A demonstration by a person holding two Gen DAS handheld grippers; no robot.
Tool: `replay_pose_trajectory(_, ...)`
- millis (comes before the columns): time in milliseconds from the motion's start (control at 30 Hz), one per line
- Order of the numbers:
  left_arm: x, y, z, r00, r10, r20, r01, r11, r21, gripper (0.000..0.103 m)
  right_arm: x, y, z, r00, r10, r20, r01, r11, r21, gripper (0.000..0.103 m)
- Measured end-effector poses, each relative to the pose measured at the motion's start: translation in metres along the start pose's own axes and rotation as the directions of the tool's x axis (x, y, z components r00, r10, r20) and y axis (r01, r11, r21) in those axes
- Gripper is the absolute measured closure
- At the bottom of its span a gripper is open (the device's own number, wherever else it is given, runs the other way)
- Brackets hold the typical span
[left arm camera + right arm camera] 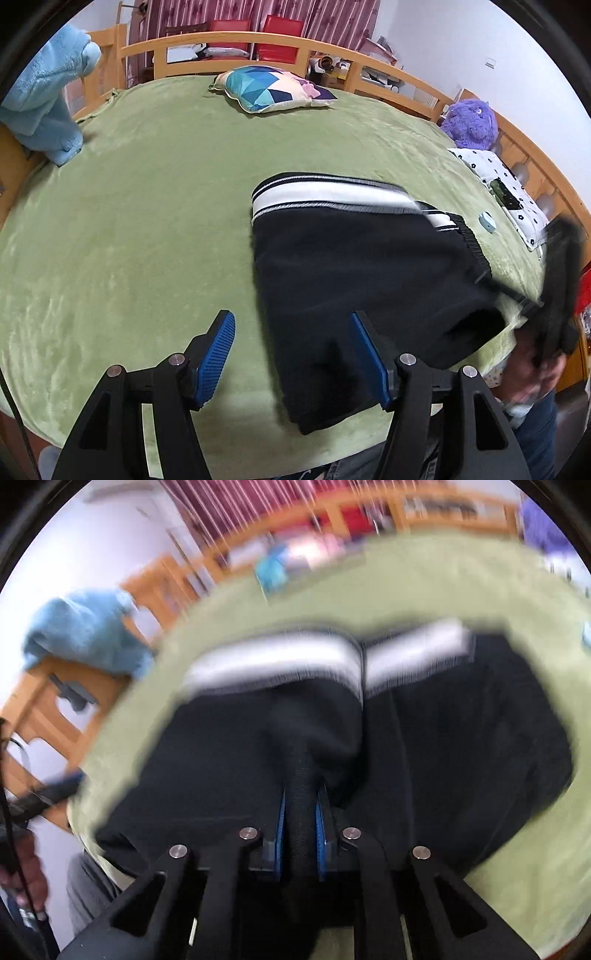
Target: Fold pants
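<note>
Between the blue pads of the right gripper (300,830), a bunched fold of the black pants (461,746) is being pinched tight; that view is blurring, so finer detail is escaping. Ahead of it, the left gripper (291,354) is hovering with jaws spread and holding nothing, one pad over the pants' near edge. The pants, black with a white striped waistband (332,195), are lying partly folded on the green blanket (129,240) of a wooden-railed bed (229,38).

Pants (354,280) lie on the bed (147,229), pillow (273,88) behind them.
</note>
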State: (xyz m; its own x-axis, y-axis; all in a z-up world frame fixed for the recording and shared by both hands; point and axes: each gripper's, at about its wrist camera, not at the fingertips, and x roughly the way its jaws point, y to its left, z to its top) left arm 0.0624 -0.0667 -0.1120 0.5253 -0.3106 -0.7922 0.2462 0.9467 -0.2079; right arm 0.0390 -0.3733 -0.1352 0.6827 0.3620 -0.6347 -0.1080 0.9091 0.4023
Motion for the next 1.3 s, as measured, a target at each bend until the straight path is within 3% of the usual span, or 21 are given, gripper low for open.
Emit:
replay_pose_trajectory(100,-0.003,-0.006,0.003,1.0,-0.026,0.009,0.026,0.999,0.027,0.041,-0.041,-0.015,0.031,0.991,-0.043,0.124,0.043,0.999,0.001,0.091)
replay_pose_trajectory(200,-0.005,-0.015,0.006,0.998,-0.048,0.031,0.046,0.997,0.057,0.037,-0.072,-0.056,0.047,0.957,-0.215,0.194,0.211,0.977,0.038,0.09)
replay_pose_trajectory(267,0.003,-0.024,0.007,0.996,-0.083,0.023,0.081,0.994,0.067,0.037,-0.066,-0.082,0.043,0.949,-0.287,0.127,0.285,0.958,0.037,0.086)
replay_pose_trajectory(333,0.015,-0.035,0.01,0.995,-0.097,0.007,0.096,0.992,0.078,0.037,-0.044,-0.104,0.03,0.931,-0.364,-0.001,0.364,0.931,0.03,0.074)
replay_pose_trajectory(400,0.025,-0.047,0.012,0.994,-0.11,0.001,0.11,0.99,0.092,0.037,-0.035,-0.113,0.018,0.915,-0.399,-0.067,0.4,0.916,0.013,0.074)
replay_pose_trajectory(467,0.034,-0.058,0.012,0.994,-0.113,-0.004,0.113,0.987,0.112,0.037,-0.06,-0.111,0.007,0.931,-0.364,0.021,0.362,0.93,0.062,0.074)
replay_pose_trajectory(500,0.04,-0.064,0.01,0.994,-0.105,-0.015,0.106,0.987,0.124,0.037,-0.07,-0.107,0.001,0.937,-0.344,0.067,0.339,0.938,0.08,0.069)
replay_pose_trajectory(533,0.048,-0.069,0.006,0.995,-0.096,-0.03,0.099,0.986,0.136,0.036,-0.075,-0.102,-0.006,0.941,-0.325,0.093,0.319,0.945,0.073,0.058)
replay_pose_trajectory(667,0.09,-0.077,-0.031,0.987,-0.083,-0.141,0.101,0.987,0.127,0.034,-0.04,-0.099,-0.04,0.901,-0.433,0.004,0.433,0.901,-0.03,0.055)
replay_pose_trajectory(767,0.093,-0.077,-0.046,0.978,-0.133,-0.16,0.154,0.981,0.122,0.029,-0.039,-0.104,-0.053,0.902,-0.432,-0.009,0.431,0.9,-0.066,0.054)
replay_pose_trajectory(867,0.086,-0.07,-0.037,0.969,-0.171,-0.176,0.193,0.974,0.118,0.029,-0.058,-0.109,-0.043,0.915,-0.402,-0.021,0.399,0.913,-0.084,0.054)
replay_pose_trajectory(967,0.081,-0.066,-0.017,0.982,-0.144,-0.125,0.159,0.98,0.121,0.029,-0.079,-0.102,-0.023,0.927,-0.368,0.074,0.373,0.925,-0.069,0.052)
replay_pose_trajectory(1000,0.083,-0.065,-0.009,0.984,-0.139,-0.113,0.153,0.981,0.118,0.029,-0.078,-0.103,-0.012,0.931,-0.355,0.089,0.361,0.93,-0.068,0.046)
replay_pose_trajectory(1033,0.087,-0.063,0.002,0.985,-0.135,-0.107,0.146,0.984,0.101,0.029,-0.07,-0.105,0.0,0.934,-0.347,0.084,0.353,0.933,-0.071,0.041)
replay_pose_trajectory(1167,0.112,-0.055,0.027,0.983,-0.133,-0.13,0.14,0.989,0.044,0.028,-0.02,-0.123,0.026,0.954,-0.301,-0.02,0.299,0.953,-0.048,0.041)
replay_pose_trajectory(1300,0.147,-0.051,0.031,0.966,-0.194,-0.17,0.199,0.98,0.014,0.024,0.016,-0.151,0.031,0.973,-0.216,-0.08,0.218,0.976,0.019,0.031)
